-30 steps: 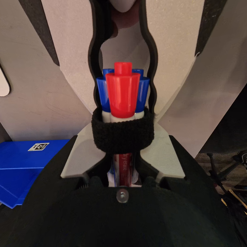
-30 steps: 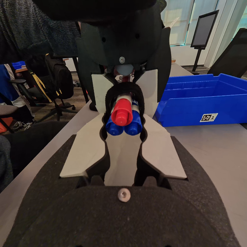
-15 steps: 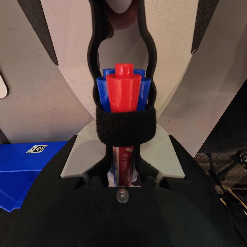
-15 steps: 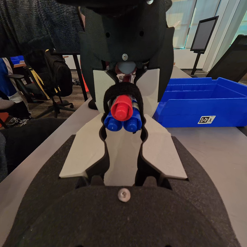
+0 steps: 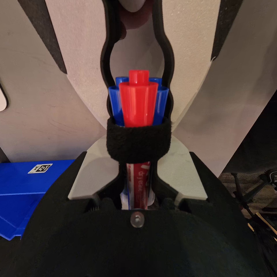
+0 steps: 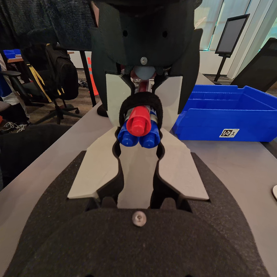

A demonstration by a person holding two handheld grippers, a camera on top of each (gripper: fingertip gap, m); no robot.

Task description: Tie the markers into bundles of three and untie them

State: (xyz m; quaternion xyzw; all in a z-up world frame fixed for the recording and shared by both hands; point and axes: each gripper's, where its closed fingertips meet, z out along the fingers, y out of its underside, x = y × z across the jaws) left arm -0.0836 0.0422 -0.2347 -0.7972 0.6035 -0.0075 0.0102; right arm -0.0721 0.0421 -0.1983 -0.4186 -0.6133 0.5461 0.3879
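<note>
A bundle of one red marker (image 5: 138,103) and two blue markers (image 5: 114,103) is held above the table. A black band (image 5: 138,139) is wrapped around it at the base of the caps. My left gripper (image 5: 138,149) is shut on the marker barrels behind the band. My right gripper (image 6: 139,133) faces it from the cap end. Its fingertips (image 6: 117,133) press against the band's (image 6: 140,100) two sides, beside the blue caps (image 6: 127,140). The red cap (image 6: 138,122) points at the right camera. The markers' rear ends are hidden inside the left gripper.
A blue bin (image 6: 224,119) with a tag stands on the grey table (image 6: 224,164) to the right; it also shows in the left wrist view (image 5: 22,187). A white round object (image 6: 275,191) lies at the right edge. An office chair and backpack (image 6: 60,72) stand beyond the table's left side. My hands' fingertips stand some 4 cm from each other.
The black band has slid along the markers toward the caps and now overlaps the cap bases. The two grippers have come a little closer together.
</note>
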